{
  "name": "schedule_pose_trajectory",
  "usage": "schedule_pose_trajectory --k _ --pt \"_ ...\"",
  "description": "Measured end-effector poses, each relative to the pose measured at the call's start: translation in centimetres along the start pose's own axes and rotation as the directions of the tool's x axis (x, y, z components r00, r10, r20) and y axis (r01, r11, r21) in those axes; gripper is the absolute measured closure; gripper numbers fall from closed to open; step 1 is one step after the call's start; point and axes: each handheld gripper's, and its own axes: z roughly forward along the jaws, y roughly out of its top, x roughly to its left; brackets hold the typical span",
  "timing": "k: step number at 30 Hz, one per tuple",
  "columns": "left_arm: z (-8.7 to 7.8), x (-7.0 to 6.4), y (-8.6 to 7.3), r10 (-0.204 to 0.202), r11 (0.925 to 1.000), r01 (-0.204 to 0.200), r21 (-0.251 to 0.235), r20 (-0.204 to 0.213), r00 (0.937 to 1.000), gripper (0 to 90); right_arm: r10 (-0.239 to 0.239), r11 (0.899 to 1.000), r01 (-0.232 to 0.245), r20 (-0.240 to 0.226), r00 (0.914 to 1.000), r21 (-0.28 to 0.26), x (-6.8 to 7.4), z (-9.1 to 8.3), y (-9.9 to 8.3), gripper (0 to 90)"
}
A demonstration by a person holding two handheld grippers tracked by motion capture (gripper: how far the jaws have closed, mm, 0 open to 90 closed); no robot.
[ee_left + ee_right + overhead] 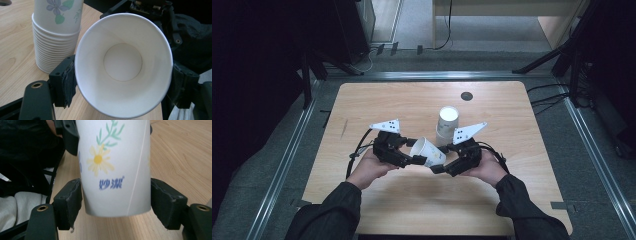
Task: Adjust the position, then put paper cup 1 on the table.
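Note:
A single white paper cup [428, 151] with a flower print lies on its side above the table, held between both grippers. My left gripper [416, 156] is shut across its wide rim; the left gripper view looks straight into the empty cup [123, 65], with a pad [65, 82] on each side. My right gripper [439, 166] is shut on the narrow base end of the cup [115, 170], its pads [71, 201] pressing both walls. Just behind stands an upright stack of several nested cups [447, 122], seen close at the upper left in the left gripper view [55, 42].
The wooden table [382, 105] has a small black round plug [467, 96] near its far edge. Dark stand legs [542, 60] and cables lie on the floor beyond the table. Metal rails [287, 160] run along both sides.

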Motion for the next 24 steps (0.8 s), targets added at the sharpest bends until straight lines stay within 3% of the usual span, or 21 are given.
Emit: schedule_pose_trajectory --k 9,24 --pt "-1.0 0.0 0.0 0.005 1.0000 -0.005 0.001 -0.029 0.9996 22.4 0.004 1.000 -0.004 0.009 1.0000 0.022 -0.3 -0.2 -0.3 28.5" --pt "-2.8 0.1 0.2 0.025 0.9985 -0.021 0.050 -0.088 0.9958 22.3 0.014 0.998 -0.016 0.031 0.9994 0.054 -0.3 -1.2 -1.2 28.5"
